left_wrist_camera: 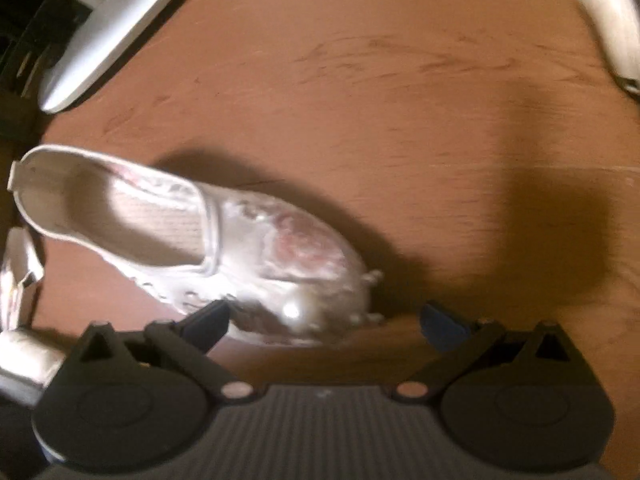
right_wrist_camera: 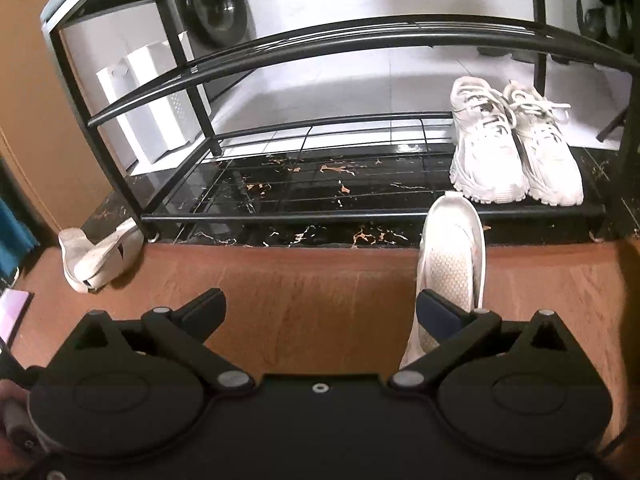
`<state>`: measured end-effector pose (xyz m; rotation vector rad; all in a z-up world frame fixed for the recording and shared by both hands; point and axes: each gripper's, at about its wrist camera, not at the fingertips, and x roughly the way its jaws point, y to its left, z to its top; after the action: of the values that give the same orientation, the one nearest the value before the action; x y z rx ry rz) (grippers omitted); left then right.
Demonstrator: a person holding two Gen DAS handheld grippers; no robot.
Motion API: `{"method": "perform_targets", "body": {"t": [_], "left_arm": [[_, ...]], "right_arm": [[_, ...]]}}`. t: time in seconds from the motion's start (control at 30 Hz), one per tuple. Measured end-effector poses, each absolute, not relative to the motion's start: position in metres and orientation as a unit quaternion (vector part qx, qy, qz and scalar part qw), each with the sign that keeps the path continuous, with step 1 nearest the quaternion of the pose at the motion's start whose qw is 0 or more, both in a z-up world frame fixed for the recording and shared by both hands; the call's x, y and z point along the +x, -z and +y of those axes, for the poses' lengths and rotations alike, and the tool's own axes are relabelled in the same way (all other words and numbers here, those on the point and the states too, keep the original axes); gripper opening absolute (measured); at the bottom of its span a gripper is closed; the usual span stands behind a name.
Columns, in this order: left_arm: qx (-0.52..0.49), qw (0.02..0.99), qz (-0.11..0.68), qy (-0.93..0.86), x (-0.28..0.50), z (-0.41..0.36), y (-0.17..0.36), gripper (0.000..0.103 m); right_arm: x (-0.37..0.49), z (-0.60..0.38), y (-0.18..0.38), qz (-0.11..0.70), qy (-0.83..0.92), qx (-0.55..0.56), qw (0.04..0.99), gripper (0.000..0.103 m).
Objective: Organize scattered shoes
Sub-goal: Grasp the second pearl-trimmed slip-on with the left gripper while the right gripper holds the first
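In the left wrist view a white slip-on shoe point(left_wrist_camera: 224, 240) with pearl beads on its toe lies on the brown wooden floor point(left_wrist_camera: 400, 120). My left gripper point(left_wrist_camera: 324, 322) points down over the toe with its jaws wide; one finger point(left_wrist_camera: 208, 320) overlaps the shoe's side and the other stands apart from it. In the right wrist view a second white slip-on shoe point(right_wrist_camera: 452, 256) lies heel-away in front of the black shoe rack point(right_wrist_camera: 360, 216). My right gripper point(right_wrist_camera: 320, 306) is open with only floor between its fingers. A pair of white sneakers point(right_wrist_camera: 516, 140) stands on the rack's lowest shelf.
Another white shoe point(right_wrist_camera: 96, 256) lies on its side by the rack's left foot. A white shoe point(left_wrist_camera: 612, 20) shows at the top right of the left view, white shoe parts point(left_wrist_camera: 20, 280) at its left edge, and a white stand foot point(left_wrist_camera: 112, 28) at top left. White boxes point(right_wrist_camera: 152, 100) stand behind the rack.
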<state>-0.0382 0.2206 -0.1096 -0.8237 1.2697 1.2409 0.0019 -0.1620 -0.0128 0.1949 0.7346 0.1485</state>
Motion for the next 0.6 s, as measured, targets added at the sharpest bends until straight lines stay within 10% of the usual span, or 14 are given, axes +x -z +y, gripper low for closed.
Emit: {"method": "perform_targets", "body": {"t": [0.2,0.23,0.37,0.6], "left_arm": [[-0.337,0.643,0.534,-0.434,-0.022,0.203,0.103,0.031],[-0.335,0.642,0.542,-0.426,-0.02,0.201,0.104,0.033],[-0.288,0.603,0.538,-0.513,-0.029,0.194,0.088,0.098],[-0.152,0.598,0.494,-0.612,-0.022,0.187,0.069,0.102]], "right_arm": [[0.002,-0.158,0.013,0.359,-0.082,0.089,0.926,0.103],[0.002,-0.158,0.013,0.358,-0.084,0.088,0.926,0.103],[0.004,-0.158,0.015,0.362,-0.083,0.088,0.924,0.103],[0.005,-0.158,0.019,0.374,-0.077,0.089,0.92,0.103]]}}
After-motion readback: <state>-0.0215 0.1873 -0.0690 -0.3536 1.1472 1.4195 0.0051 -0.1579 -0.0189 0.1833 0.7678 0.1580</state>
